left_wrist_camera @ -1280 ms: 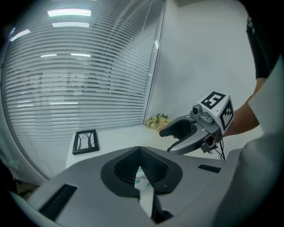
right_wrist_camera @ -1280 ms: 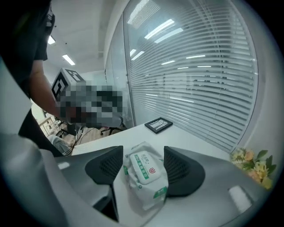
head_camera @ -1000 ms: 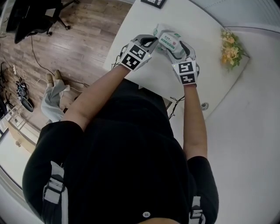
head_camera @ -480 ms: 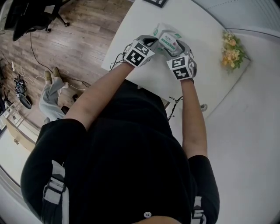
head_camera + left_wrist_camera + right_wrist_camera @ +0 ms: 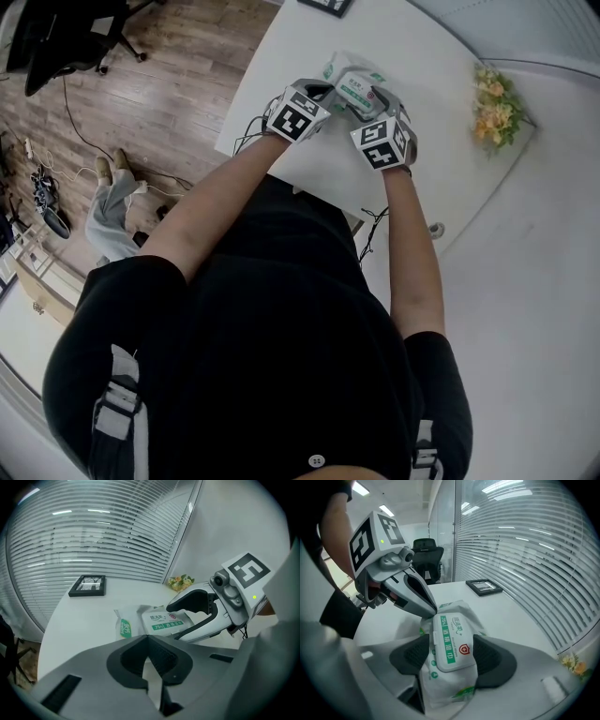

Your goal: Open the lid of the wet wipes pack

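Person in a black top with grey shoulder straps, and two pale grey grippers.
The person is wearing a black short-sleeved top [image 5: 281, 319]. Grey straps [image 5: 117, 398] with buckles are running over both shoulders at the lower corners of the head view, and a small white round button [image 5: 316, 460] is showing at bottom centre. The left gripper [image 5: 330, 94] and right gripper [image 5: 380, 98] are each bearing a cube [image 5: 298, 117] of black-and-white square markers, black textured pads [image 5: 494, 660] and a small green light [image 5: 254, 597] glowing beside the cube.

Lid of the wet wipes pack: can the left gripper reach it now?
Probably yes. The right gripper clamps the pack by its sides, leaving the lid uncovered; the left gripper, jaws shut, is beside it.
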`<state>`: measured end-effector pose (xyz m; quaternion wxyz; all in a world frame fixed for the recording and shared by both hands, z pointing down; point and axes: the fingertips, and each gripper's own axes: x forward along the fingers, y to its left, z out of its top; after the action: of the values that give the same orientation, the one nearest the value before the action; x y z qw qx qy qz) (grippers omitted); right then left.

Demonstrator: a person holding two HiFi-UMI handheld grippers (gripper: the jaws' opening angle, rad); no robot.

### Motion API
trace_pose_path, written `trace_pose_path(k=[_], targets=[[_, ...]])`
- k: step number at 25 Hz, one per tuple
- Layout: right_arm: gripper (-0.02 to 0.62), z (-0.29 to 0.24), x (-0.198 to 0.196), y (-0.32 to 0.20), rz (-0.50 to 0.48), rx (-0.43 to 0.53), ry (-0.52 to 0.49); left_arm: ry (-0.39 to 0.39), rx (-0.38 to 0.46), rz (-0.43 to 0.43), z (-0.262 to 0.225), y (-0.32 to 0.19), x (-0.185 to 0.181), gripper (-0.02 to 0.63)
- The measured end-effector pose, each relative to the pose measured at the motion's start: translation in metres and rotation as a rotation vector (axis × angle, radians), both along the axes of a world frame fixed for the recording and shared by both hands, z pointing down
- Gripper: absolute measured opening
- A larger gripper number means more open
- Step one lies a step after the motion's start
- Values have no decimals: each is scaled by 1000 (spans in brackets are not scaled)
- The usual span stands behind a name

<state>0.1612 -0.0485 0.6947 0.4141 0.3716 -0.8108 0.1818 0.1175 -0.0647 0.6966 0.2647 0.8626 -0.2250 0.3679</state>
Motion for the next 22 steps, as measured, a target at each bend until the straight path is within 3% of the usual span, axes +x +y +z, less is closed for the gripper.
trace_pose_path(k=[4, 22], targets=[[296, 2, 2, -1, 4, -3, 7, -23, -38, -16, 10, 2, -2, 5], [295, -16, 3, -10, 30, 19, 6, -31, -69, 7, 12, 1, -2, 5]])
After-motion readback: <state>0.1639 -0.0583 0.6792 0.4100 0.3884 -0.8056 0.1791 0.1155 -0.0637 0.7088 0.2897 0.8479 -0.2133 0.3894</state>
